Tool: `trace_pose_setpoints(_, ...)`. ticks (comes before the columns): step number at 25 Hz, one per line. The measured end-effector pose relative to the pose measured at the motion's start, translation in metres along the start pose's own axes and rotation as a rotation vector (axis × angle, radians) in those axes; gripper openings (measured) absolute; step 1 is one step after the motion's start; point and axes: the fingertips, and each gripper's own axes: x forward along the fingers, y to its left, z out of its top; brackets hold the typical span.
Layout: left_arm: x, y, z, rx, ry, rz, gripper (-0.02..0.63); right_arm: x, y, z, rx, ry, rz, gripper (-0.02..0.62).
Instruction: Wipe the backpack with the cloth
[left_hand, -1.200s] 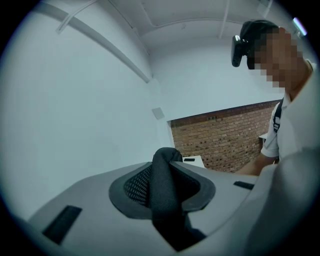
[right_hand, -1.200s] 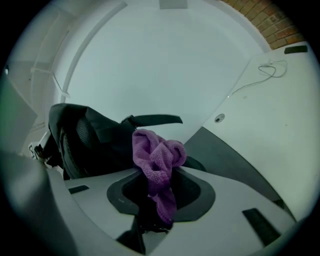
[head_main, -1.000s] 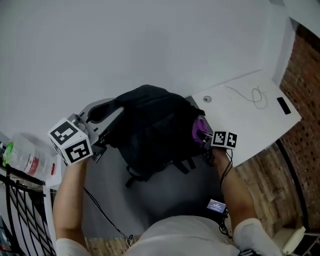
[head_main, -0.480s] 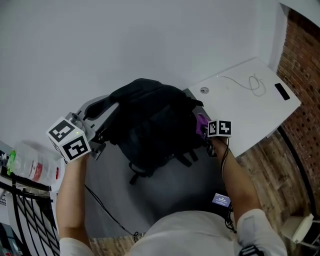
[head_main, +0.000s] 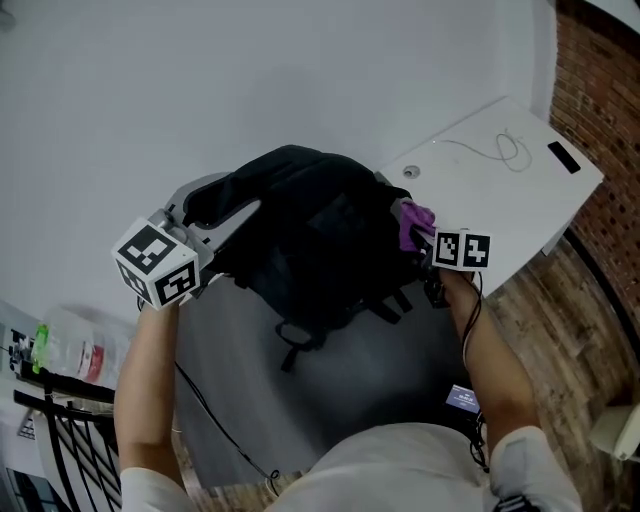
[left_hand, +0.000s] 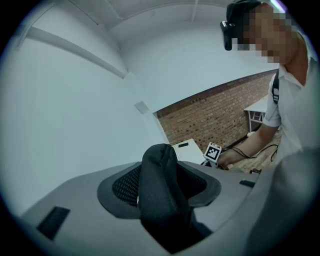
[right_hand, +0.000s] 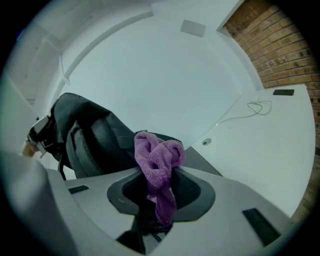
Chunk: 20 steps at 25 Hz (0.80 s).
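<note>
A crumpled purple cloth (right_hand: 159, 162) is pinched by the right gripper (head_main: 424, 254) beside a black fabric backpack (head_main: 320, 250). The backpack's black strap (left_hand: 160, 195) is straddled by the left gripper's (head_main: 234, 221) jaws, which have just been opened wider.

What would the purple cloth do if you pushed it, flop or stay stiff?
Probably flop: the cloth bunches in crumpled folds between the jaws. It is likely light, since one small pinch holds it. Its fuzzy weave probably won't slip.

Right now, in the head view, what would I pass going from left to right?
left hand-held gripper, its jaws just opening, black strap between them → backpack → purple cloth → white table → brick wall
</note>
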Motion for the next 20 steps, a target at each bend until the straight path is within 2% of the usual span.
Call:
trace_pose_setpoints(4, 0.012, 0.005, 0.016, 0.042, -0.012, -0.052, 0.213, -0.021, 0.028, 0.023, -0.027, -0.070, 0.049, 0.118)
trace_pose_setpoints(6, 0.019, 0.006, 0.019, 0.065, 0.011, -0.082, 0.213, -0.031, 0.041, 0.034, -0.012, -0.119, 0.073, 0.118)
trace_pose_setpoints(10, 0.035, 0.011, 0.020, 0.041, 0.060, -0.129, 0.213, -0.049, 0.077, 0.052, 0.040, -0.215, 0.159, 0.118)
trace_pose_setpoints(13, 0.040, 0.018, 0.019, 0.034, 0.075, -0.117, 0.212, -0.061, 0.109, 0.068, 0.057, -0.278, 0.238, 0.118)
trace_pose_setpoints(17, 0.044, 0.030, 0.013, -0.007, 0.078, -0.065, 0.207, -0.065, 0.149, 0.087, 0.084, -0.328, 0.333, 0.118)
trace_pose_setpoints(19, 0.045, 0.033, 0.011, -0.035, 0.080, -0.049, 0.136, -0.065, 0.169, 0.094, 0.113, -0.345, 0.392, 0.118)
trace_pose_setpoints(20, 0.045, 0.033, 0.011, -0.046, 0.081, -0.048, 0.130, -0.064, 0.179, 0.097, 0.129, -0.352, 0.424, 0.118)
